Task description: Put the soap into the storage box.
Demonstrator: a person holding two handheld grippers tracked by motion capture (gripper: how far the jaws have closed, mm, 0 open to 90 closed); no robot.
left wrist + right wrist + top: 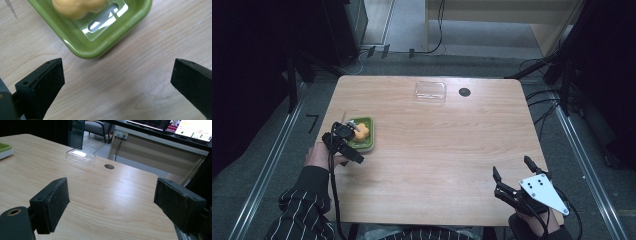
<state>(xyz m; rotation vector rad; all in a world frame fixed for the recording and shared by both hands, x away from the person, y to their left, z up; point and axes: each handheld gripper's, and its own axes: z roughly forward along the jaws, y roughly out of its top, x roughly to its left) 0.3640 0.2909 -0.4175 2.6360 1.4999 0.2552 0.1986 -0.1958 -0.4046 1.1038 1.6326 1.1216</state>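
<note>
Green tray (368,142) sits at the desk's (437,150) left side, an orange lump (362,131) inside it. Left gripper (117,80) hovers just beside the tray's near corner, jaws spread wide, holding nothing; tray lies just ahead of them. Right gripper (513,172) is well apart from the tray, jaws likewise wide and empty. Clear lid (430,92) lies far beyond the tray. Left hand judged nearer for any grasp.
</note>
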